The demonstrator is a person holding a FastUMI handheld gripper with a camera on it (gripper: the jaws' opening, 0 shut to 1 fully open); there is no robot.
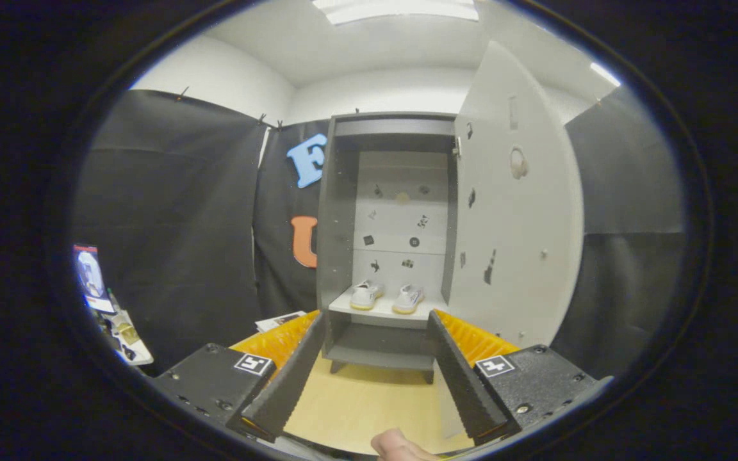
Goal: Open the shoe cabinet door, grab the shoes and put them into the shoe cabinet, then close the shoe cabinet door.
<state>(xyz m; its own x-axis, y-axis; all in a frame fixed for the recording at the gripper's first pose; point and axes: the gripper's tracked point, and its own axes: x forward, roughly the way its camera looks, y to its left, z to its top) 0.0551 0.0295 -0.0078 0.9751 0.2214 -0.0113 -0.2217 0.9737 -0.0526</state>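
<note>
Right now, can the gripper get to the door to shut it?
Probably yes. The gripper is open with nothing between its jaws, and the door stands swung open ahead to the right, with bare floor before it. Both shoes already sit inside.

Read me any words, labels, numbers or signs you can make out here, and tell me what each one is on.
No text is legible.
Small dark stickers on the grey shoe cabinet's pale back panel: too small to read.
Dark marks on the open white cabinet door: blurred.
Square black-and-white markers beside the open gripper: patterns, no words.
White shoes on the shelf: no readable brand.
</note>
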